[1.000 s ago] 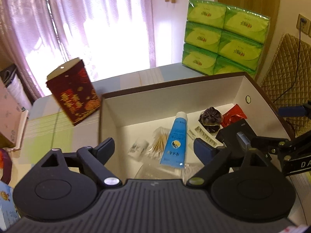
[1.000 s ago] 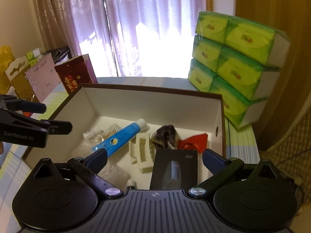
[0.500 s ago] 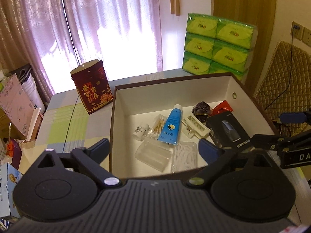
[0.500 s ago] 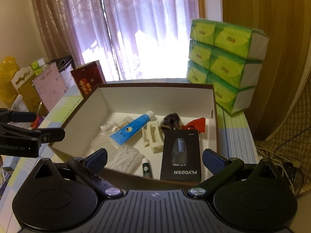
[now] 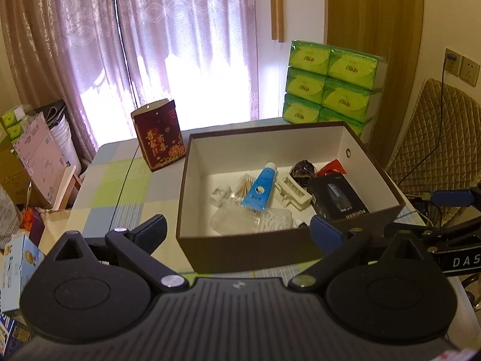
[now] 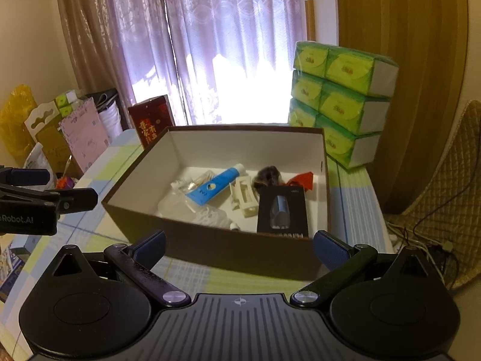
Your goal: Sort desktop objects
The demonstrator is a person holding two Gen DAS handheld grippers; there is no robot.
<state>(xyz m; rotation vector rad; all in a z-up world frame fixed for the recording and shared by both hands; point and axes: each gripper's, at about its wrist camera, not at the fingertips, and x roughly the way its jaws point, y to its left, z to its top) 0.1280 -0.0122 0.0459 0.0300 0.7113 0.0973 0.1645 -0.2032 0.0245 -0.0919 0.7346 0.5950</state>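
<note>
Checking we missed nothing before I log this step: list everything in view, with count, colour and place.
storage box: 1, brown outside, white inside, on table
tube: 1, blue, in box
black carton: 1, in box, right side
white holder: 1, in box
red packet: 1, in box, back right
red gift box: 1, left of box
tissue packs: green stack, behind box
left gripper: open, empty
right gripper: open, empty

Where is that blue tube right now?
The blue tube lies inside the brown box, near its middle, between the cotton swabs and the white plastic holder.
</note>
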